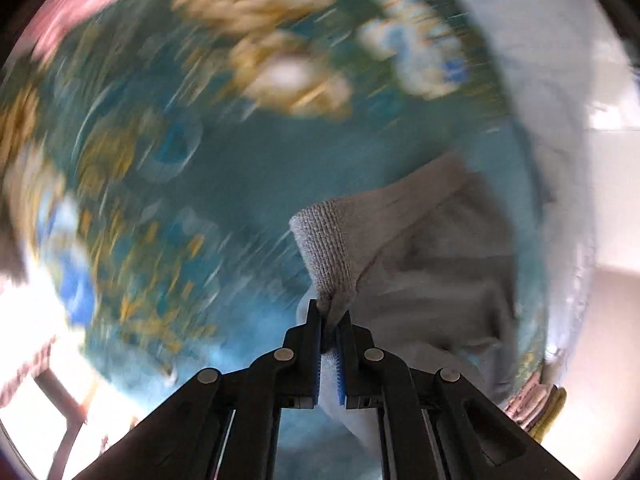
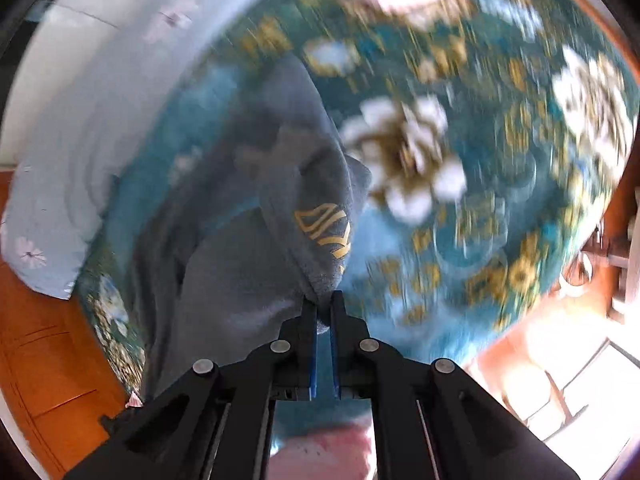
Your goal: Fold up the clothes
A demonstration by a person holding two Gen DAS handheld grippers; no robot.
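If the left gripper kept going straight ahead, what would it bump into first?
Probably the grey garment it already pinches; the left gripper has the teal flowered bedspread beyond, though depth is blurry.

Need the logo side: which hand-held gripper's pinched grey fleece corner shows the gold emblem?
The right hand-held gripper; gold emblem beside its jaws. Left corner is plain.
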